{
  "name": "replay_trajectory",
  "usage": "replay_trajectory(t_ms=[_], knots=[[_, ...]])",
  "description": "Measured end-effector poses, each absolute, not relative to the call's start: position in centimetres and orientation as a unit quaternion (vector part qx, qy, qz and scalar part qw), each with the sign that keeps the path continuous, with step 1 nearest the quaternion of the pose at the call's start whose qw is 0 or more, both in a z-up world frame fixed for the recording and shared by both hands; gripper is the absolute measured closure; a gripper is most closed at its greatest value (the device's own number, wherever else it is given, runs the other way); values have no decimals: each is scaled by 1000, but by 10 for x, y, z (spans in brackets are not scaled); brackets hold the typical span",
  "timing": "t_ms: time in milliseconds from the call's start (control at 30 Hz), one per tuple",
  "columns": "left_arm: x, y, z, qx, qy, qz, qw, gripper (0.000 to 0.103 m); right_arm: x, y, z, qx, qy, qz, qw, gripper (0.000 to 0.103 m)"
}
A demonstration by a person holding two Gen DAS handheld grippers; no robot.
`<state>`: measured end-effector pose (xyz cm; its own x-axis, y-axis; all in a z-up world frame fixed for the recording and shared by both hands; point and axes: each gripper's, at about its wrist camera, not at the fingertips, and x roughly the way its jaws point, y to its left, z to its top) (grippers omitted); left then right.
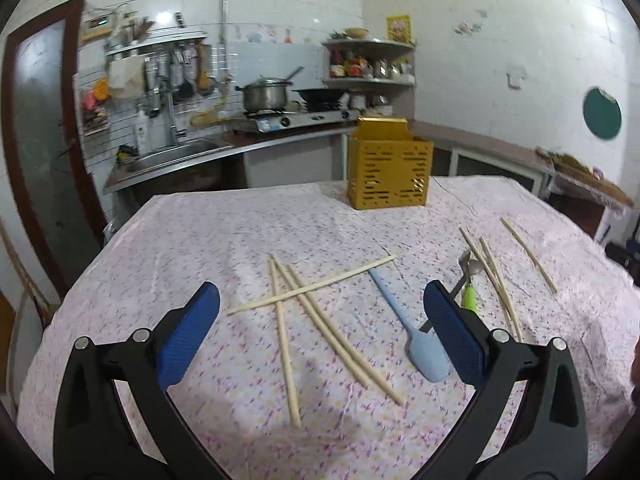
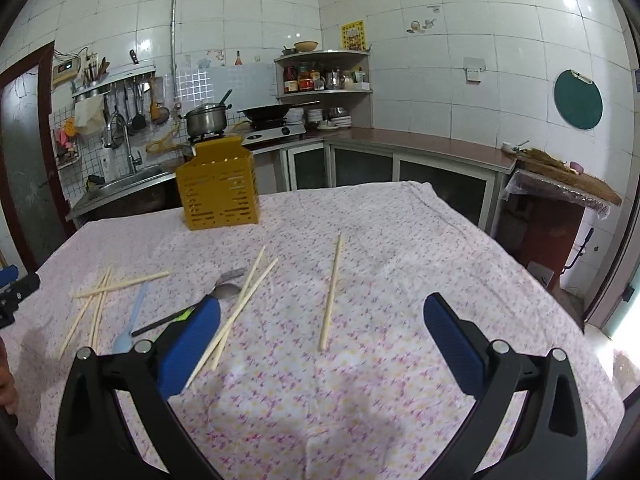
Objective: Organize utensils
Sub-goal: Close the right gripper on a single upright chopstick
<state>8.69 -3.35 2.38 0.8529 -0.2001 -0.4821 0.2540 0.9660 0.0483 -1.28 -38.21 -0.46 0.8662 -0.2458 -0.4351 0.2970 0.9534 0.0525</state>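
Observation:
A yellow perforated utensil holder [image 1: 390,168] [image 2: 219,186] stands upright at the table's far side. Several wooden chopsticks [image 1: 316,320] lie crossed on the floral tablecloth [image 1: 240,240], right in front of my left gripper [image 1: 322,300], which is open and empty above them. A light blue spatula [image 1: 416,336] [image 2: 130,320] lies beside them. Further right lie a metal spoon [image 2: 230,290] [image 1: 474,268], a green-handled tool [image 1: 469,298] and more chopsticks [image 2: 240,308]. A single chopstick [image 2: 331,296] lies ahead of my right gripper [image 2: 322,312], which is open and empty.
The table is covered by a pink floral cloth [image 2: 400,240]. Behind it run a counter with a sink [image 1: 176,156], a gas stove with a pot [image 2: 206,120] and a wok [image 2: 266,112], and a corner shelf [image 2: 324,76]. A side table [image 2: 560,184] stands at the right.

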Motion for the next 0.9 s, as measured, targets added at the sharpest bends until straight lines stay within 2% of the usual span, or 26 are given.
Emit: replay_trajectory(t_ms=[300,467,633,700,900], knots=[[123,-65,22,103,271,-138,947,4,18,-399,-33,77,314,-134,937,6],[133,-71,18,107,277,-139,945,4,45,-403,-58,88,368,-133,916,36],[147,-73,10,102,290,-138,941,4,62,-410,-81,109,402,-126,900,60],[150,-75,7,103,290,-138,941,4,65,-409,-85,113,402,-119,901,61],[164,-88,-2,105,298,-140,938,4,75,-409,-90,106,405,-120,900,76]])
